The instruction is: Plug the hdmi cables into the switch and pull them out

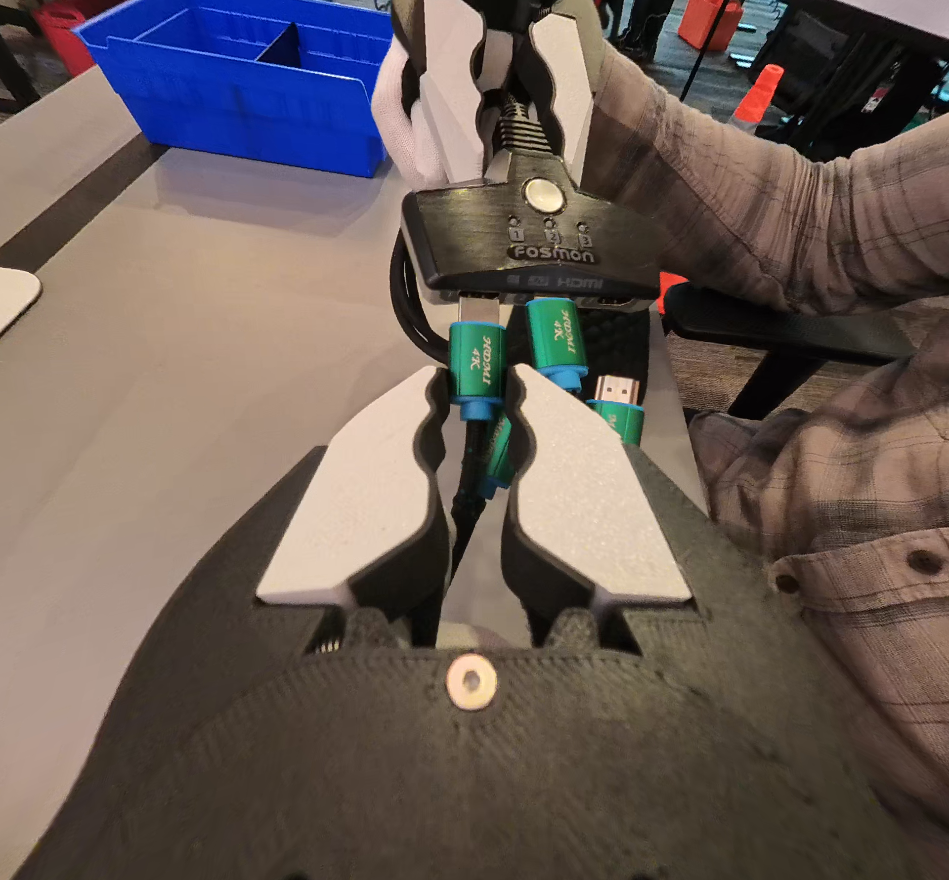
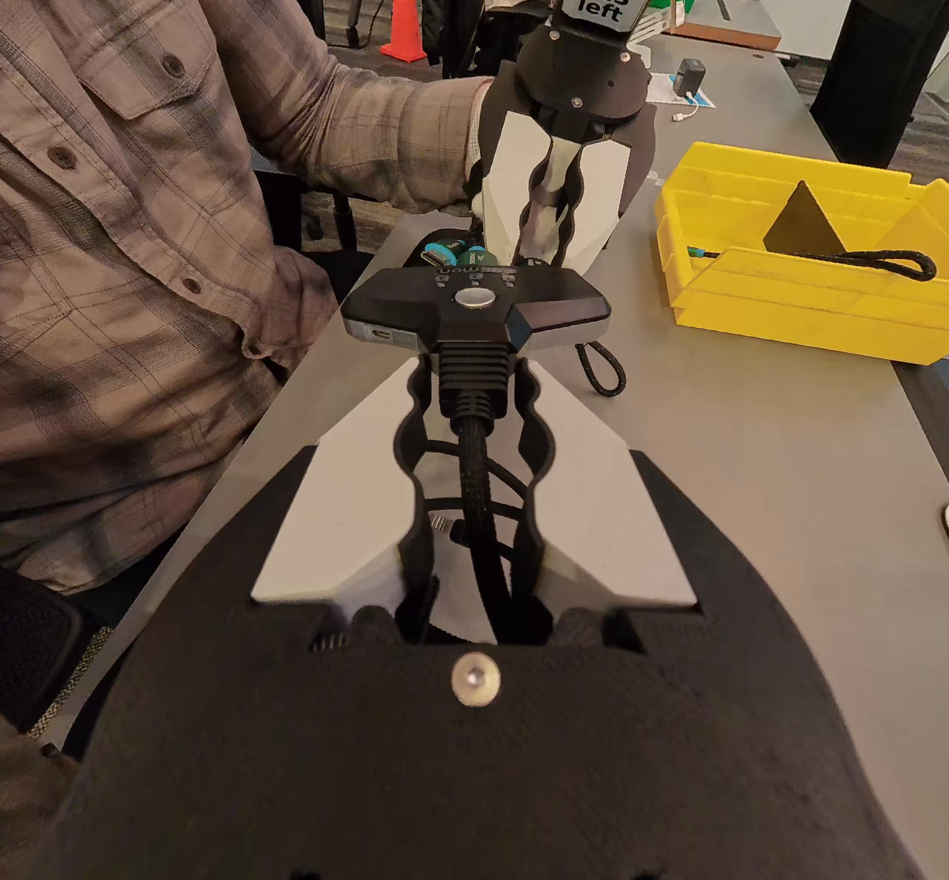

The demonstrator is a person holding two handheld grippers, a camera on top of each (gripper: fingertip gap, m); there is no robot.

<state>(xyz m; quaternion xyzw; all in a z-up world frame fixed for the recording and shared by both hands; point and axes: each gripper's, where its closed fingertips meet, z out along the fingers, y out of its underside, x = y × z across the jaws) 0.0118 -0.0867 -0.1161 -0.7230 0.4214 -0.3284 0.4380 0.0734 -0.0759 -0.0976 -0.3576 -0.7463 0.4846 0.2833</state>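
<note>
A black HDMI switch (image 1: 534, 239) is held above the grey table (image 1: 179, 342). My right gripper (image 2: 472, 373) is shut on the ribbed cable collar at the switch's back (image 2: 475, 367); it also shows in the left wrist view (image 1: 518, 167). My left gripper (image 1: 477, 375) is shut on a green HDMI plug (image 1: 475, 357). That plug's metal tip sits partly in the switch's left port, with bare metal showing. A second green plug (image 1: 557, 337) sits in the middle port. A third green plug (image 1: 616, 408) lies loose below the right port, which is empty.
A blue divided bin (image 1: 231, 80) stands at the table's far left in the left wrist view. A yellow bin (image 2: 801, 301) holding a black cable loop (image 2: 893, 262) stands to the right in the right wrist view. A person's plaid sleeve (image 2: 359, 136) and body run along the table edge. There is about 7 cm between the tips of the two grippers.
</note>
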